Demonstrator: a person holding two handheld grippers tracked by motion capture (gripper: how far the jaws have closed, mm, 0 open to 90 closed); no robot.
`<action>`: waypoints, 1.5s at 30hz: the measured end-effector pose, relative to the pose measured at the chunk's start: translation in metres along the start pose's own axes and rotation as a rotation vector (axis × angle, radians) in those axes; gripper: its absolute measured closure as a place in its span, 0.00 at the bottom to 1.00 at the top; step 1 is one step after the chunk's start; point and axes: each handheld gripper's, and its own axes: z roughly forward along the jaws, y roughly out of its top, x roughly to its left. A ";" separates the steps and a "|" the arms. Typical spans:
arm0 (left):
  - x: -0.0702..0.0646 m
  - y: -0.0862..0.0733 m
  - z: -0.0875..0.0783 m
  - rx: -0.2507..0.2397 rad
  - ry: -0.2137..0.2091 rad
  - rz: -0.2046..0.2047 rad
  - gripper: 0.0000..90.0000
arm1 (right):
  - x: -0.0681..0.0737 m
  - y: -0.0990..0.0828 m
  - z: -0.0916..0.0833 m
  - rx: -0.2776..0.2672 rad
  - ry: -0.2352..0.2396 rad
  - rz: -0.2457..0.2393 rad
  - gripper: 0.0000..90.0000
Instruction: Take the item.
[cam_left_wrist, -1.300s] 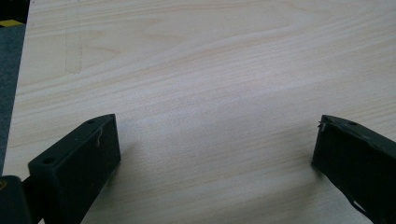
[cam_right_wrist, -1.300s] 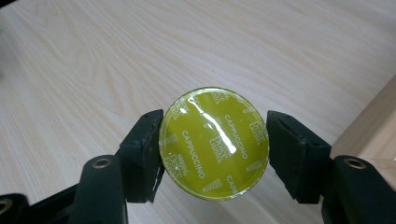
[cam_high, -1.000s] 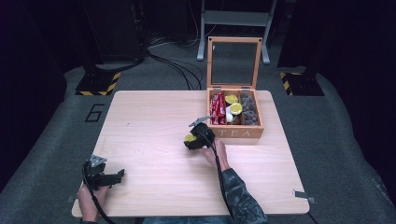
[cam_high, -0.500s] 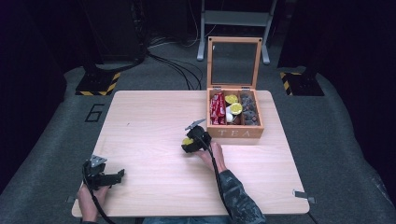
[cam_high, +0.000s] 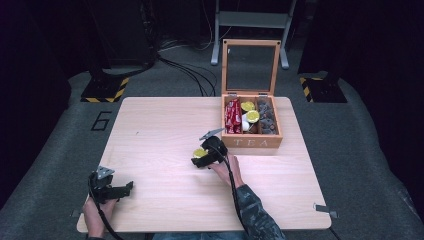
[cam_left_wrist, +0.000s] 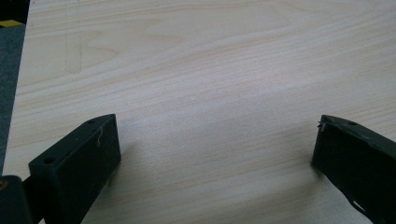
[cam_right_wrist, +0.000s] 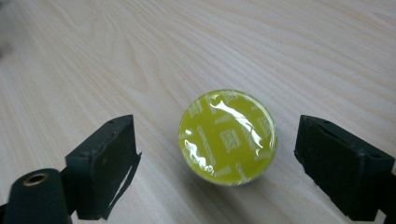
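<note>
One yellow capsule sits foil-side up on the bare wooden table, squarely between the jaws of my right gripper, and neither pad touches it. Those jaws have just been opening, with the capsule in the gap between them, so I read this as a release onto the table, a little in front of the tea box. The box stands open near the far right edge with more yellow capsules, red packets and dark ones in its compartments.

To finish this well, I'd lift the right gripper straight up before moving it sideways, since either pad could clip the capsule's rim and send it rolling or skidding. The capsule looks light and its foil slick, so even a small nudge could shift it. I'd also keep the jaws wide until they clear its top.

My left gripper rests near the front left corner of the table, well apart from the work, its jaws spread with nothing but wood grain between them. I'd leave it parked there, out of the way.
</note>
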 end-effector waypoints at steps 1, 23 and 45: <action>0.000 0.000 0.000 0.000 0.001 0.000 0.01 | 0.002 0.000 -0.003 -0.001 -0.002 0.011 0.11; 0.000 0.000 0.000 0.003 -0.002 -0.003 0.01 | -0.003 -0.050 -0.076 -0.108 -0.068 0.034 0.02; 0.000 0.000 0.000 0.003 -0.002 -0.003 0.01 | -0.053 -0.153 -0.138 -0.114 -0.305 0.218 0.03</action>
